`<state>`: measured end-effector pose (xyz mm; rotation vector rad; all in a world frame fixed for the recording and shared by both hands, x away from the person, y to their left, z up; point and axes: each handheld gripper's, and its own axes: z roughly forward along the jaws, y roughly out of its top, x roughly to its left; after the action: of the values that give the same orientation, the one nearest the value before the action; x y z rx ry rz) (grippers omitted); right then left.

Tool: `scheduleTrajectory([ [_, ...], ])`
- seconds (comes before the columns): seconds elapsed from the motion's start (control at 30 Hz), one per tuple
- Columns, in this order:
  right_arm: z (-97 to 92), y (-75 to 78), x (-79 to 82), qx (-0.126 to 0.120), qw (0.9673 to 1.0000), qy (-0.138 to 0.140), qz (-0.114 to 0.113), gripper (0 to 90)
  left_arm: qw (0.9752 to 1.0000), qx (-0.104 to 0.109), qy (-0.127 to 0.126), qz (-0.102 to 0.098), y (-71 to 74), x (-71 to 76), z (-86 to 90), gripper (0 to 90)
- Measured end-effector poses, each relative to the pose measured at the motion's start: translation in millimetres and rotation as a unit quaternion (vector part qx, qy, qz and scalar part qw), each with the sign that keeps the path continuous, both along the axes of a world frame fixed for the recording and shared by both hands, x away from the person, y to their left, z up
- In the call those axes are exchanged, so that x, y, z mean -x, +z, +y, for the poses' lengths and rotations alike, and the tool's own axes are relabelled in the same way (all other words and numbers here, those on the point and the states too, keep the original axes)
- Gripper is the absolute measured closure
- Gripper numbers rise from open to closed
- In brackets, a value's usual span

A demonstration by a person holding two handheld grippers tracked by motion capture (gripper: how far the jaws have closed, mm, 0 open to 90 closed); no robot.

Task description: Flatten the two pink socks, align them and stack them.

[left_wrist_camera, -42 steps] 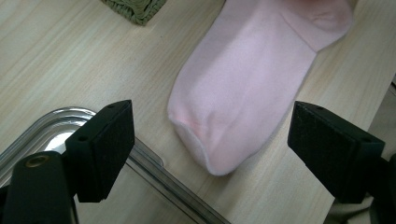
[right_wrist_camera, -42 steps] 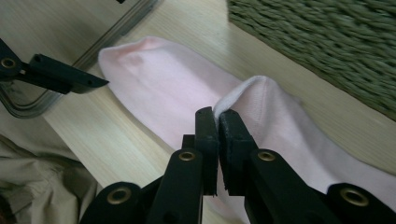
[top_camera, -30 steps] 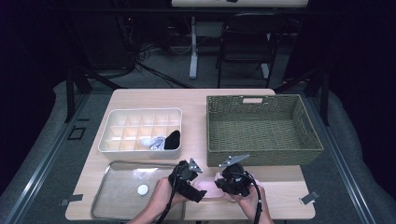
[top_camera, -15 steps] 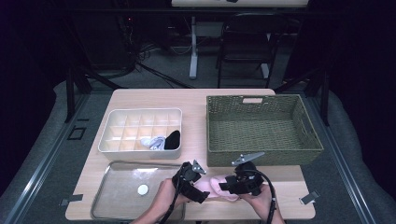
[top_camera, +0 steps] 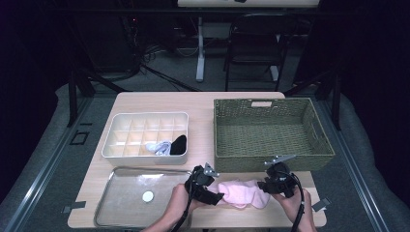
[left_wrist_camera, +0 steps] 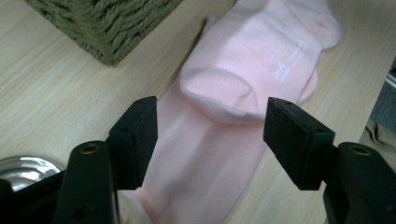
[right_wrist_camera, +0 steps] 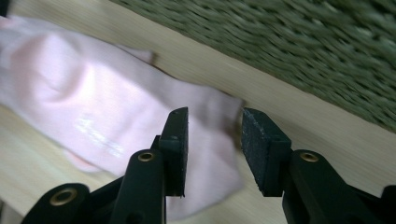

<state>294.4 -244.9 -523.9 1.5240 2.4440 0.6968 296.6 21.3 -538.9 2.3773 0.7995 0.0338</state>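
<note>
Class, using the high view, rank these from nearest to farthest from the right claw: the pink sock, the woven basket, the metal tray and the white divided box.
1. Pink sock: right beside the right claw, toward the left.
2. Woven basket: its front wall is just behind the claw.
3. Metal tray: at the table's front left.
4. White divided box: back left, farthest.

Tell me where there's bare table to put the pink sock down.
Free: the far strip of table behind the divider box and basket. The metal tray is nearly bare. Crowded: the front edge, where both grippers flank the pink sock.
</note>
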Motion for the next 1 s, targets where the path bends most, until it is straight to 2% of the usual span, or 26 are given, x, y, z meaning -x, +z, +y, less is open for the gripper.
scheduleTrajectory([
  [0.03,-1.8,-2.0,-0.7,-0.002,1.0,-0.003,0.006,62.4,1.0,0.001,0.001,0.001,-0.8,-0.4,-0.8,37.8],
  [0.13,-2.4,-8.5,-2.8,0.012,0.9997,-0.007,0.021,62.6,1.0,0.0,0.003,0.004,-3.6,-1.4,-2.0,42.6],
  [0.17,-2.6,-9.9,-3.5,0.015,0.9993,-0.005,0.035,62.6,1.0,0.0,0.004,0.002,-4.5,-1.7,-2.5,43.7],
  [0.27,-2.3,-15.0,-4.9,0.023,0.9982,-0.013,0.054,62.4,1.0,0.0,0.004,0.004,-7.6,-1.9,-3.5,48.4],
  [0.3,-3.0,-15.6,-5.4,0.031,0.9976,-0.012,0.061,62.4,1.0,-0.004,0.003,0.003,-8.7,-2.1,-3.5,49.5],
  [0.37,-3.5,-17.3,-5.5,0.031,0.9971,-0.015,0.067,61.8,0.9999,-0.009,0.002,0.01,-11.2,-2.4,-4.1,50.0],
  [0.5,-3.3,-20.4,-6.3,0.034,0.9964,-0.019,0.075,61.7,0.9998,-0.011,-0.007,0.012,-14.3,-1.1,-6.5,49.7],
  [0.6,-1.5,-22.9,-6.2,0.04,0.9956,-0.014,0.084,65.9,0.9997,-0.015,-0.015,0.008,-15.2,0.4,-8.8,52.7],
  [0.7,0.8,-23.2,-5.3,0.039,0.9958,-0.014,0.082,70.3,0.9994,-0.026,-0.02,-0.003,-16.6,2.9,-12.0,56.7],
  [0.73,1.5,-24.1,-4.8,0.033,0.9964,-0.016,0.077,71.8,0.9994,-0.022,-0.027,0.0,-17.3,2.6,-12.3,58.1],
  [0.9,1.5,-22.8,-4.5,0.039,0.9954,-0.009,0.087,76.6,0.9981,-0.04,-0.046,-0.012,-20.5,4.4,-19.7,69.2],
  [1.0,1.4,-22.2,-3.6,0.04,0.9958,-0.007,0.083,78.4,0.9974,-0.046,-0.05,-0.024,-20.9,5.5,-20.6,78.8],
])
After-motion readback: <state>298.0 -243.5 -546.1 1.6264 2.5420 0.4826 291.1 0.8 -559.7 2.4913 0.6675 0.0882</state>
